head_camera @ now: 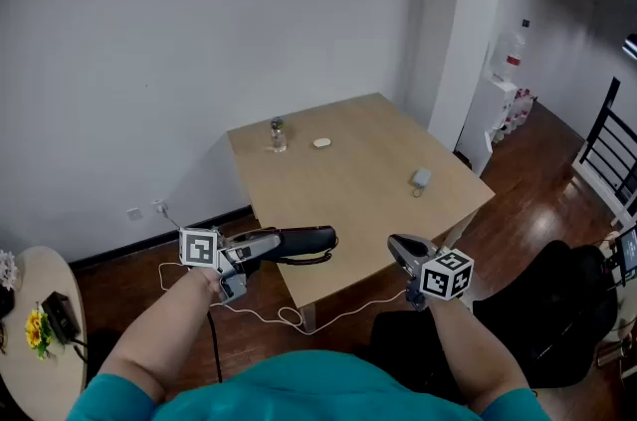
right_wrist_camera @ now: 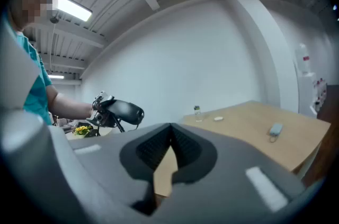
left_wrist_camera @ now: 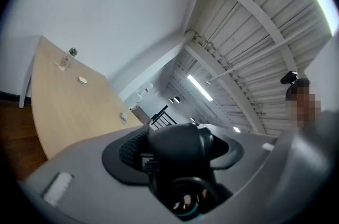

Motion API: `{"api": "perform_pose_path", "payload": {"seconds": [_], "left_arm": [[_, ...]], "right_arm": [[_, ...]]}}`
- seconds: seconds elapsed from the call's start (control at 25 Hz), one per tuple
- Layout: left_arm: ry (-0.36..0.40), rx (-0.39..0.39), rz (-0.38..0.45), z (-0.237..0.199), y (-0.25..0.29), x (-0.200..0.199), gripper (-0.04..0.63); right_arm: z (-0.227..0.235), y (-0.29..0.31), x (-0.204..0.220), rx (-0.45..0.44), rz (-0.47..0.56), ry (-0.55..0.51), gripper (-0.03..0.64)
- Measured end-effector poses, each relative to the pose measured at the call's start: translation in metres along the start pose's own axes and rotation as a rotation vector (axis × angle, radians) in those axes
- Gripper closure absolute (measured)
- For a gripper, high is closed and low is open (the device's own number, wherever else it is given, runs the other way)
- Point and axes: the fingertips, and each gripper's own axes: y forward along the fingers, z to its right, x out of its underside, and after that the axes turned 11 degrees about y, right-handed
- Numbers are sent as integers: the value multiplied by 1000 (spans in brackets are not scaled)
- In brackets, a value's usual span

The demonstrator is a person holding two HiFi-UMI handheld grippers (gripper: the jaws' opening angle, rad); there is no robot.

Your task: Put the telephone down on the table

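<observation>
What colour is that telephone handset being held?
Black: the black plastic telephone handset shows best in the head view.

Teal short-sleeved shirt [head_camera: 299,391]; grey left gripper [head_camera: 267,246] and right gripper [head_camera: 397,244] (black-and-white marker cubes [head_camera: 200,248])

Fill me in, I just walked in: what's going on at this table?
A person holds a gripper in each hand. The left gripper is clamped on a black telephone handset, held level in the air by the table's near edge and not yet set down. The right gripper is shut and empty. A small bottle, a white item and a grey device sit on the table.
</observation>
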Motion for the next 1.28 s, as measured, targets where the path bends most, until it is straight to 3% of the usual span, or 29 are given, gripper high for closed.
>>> {"api": "perform_pose_path", "payload": {"seconds": [0.4,0.68,1.12,1.28], "left_arm": [[-17,15,38,-23,37,-11,295],[-47,90,35,-94,20,-51,295],[-30,84,-94,-217,0,-107,295],[-98,105,-73,-232,19,-111,295]], "right_arm": [[45,-6,0,18,-22,17,612],[66,58,-14,66,6,37,612],[106,131,-42,223,29,86,612],[138,140,-48,239,22,94,612]]}}
